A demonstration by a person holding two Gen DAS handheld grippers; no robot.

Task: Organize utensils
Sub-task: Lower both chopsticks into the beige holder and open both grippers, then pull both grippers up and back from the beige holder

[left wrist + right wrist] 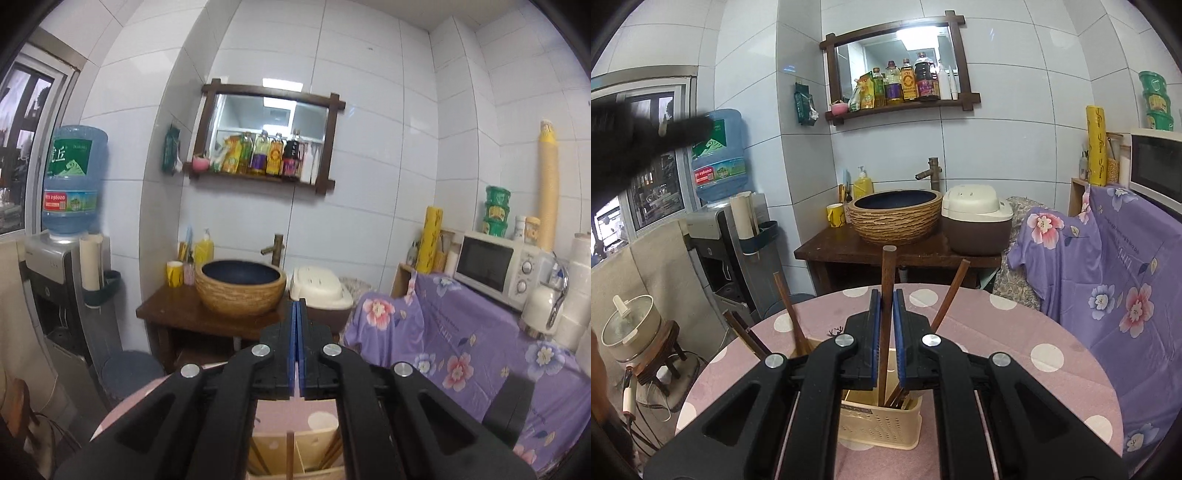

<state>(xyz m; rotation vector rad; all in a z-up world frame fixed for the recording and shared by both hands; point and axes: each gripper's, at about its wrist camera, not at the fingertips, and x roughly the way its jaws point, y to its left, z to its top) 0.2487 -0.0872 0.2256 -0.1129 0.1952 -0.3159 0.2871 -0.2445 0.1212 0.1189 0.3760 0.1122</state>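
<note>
1. The right gripper (885, 295) is clamped on a dark wooden utensil handle (887, 269), which stands upright between its blue pads, lower end down inside the cream utensil holder (886, 424).
2. That holder sits on the round pink polka-dot table (1015, 332), with more wooden utensils (786, 306) leaning out of it to the left and right.
3. The left gripper (297, 306) is clenched on nothing, pads pressed together, aimed across at the basin (240, 284) and not at the work.
4. This looks like the drop-in step: handle lined up inside the compartment.
5. Next call, by this reading: ease the jaws apart so the utensil settles, then lift clear without snagging the neighbouring handles.
</note>
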